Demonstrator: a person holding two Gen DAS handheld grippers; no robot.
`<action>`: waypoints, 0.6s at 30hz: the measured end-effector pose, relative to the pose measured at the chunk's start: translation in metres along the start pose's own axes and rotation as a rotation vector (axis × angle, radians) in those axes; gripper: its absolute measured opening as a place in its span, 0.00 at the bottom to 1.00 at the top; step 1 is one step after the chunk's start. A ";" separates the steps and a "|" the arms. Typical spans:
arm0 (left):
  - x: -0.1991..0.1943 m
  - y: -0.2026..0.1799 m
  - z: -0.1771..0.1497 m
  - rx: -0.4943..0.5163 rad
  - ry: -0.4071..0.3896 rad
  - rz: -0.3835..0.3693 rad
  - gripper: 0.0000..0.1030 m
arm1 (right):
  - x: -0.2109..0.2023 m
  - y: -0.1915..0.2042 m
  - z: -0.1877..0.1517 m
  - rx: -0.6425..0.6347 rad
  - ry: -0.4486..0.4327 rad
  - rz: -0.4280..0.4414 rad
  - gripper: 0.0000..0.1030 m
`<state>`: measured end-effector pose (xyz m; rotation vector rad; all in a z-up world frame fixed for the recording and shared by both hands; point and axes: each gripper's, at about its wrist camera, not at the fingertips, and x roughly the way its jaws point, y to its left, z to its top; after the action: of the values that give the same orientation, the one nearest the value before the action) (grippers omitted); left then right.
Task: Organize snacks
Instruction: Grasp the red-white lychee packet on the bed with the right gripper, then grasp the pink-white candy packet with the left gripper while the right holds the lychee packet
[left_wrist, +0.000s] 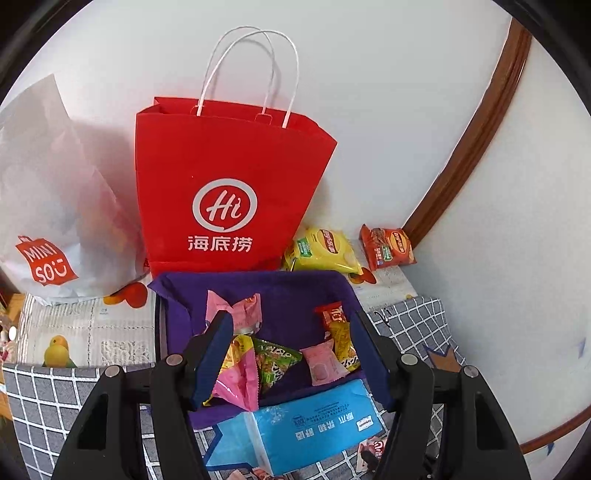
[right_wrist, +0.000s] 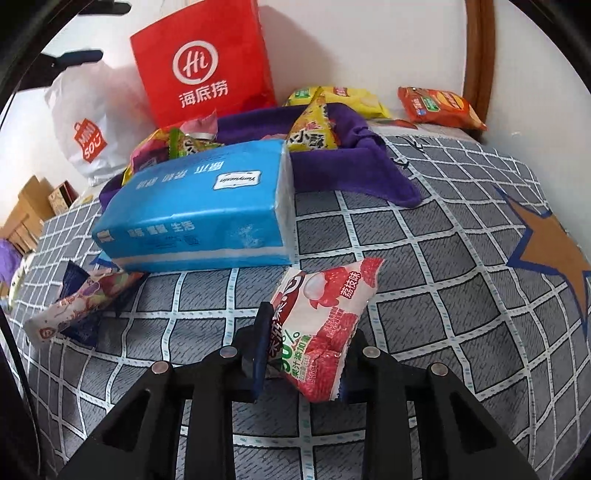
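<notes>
Holding a lychee jelly packet (right_wrist: 325, 332) in the right tongs (right_wrist: 303, 354), pinched by its lower end between the 2 blue pads so the printed top tips forward and up, clear of the checked cloth (right_wrist: 461, 258). Probably bound for the purple bin (right_wrist: 354, 162), far ahead past the blue tissue pack (right_wrist: 199, 210), which leans on the bin's near edge and blocks the straight path; likely needs lifting over or going round to the right. Hovering wide and empty over that bin (left_wrist: 288, 295), the left tongs (left_wrist: 291, 354), perhaps just after a drop, with small sweets (left_wrist: 325, 365) heaped between the fingers below. Waiting beyond the bin, 2 chip bags (left_wrist: 388, 247) beside the red paper bag (left_wrist: 229, 177). Lying left of the right tongs, another loose packet (right_wrist: 77, 306).
</notes>
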<state>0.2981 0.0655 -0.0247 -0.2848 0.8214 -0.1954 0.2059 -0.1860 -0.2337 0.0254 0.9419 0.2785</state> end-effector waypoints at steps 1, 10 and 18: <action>0.000 0.000 -0.001 -0.001 0.003 -0.003 0.62 | 0.001 0.003 0.000 -0.008 0.002 0.004 0.29; -0.007 0.028 -0.060 0.034 0.072 0.138 0.62 | 0.000 -0.011 -0.001 0.062 -0.005 0.116 0.29; -0.007 0.070 -0.148 0.016 0.194 0.094 0.62 | 0.001 -0.007 -0.001 0.051 -0.003 0.102 0.29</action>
<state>0.1880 0.1080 -0.1387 -0.2139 1.0226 -0.1426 0.2068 -0.1925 -0.2359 0.1207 0.9463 0.3491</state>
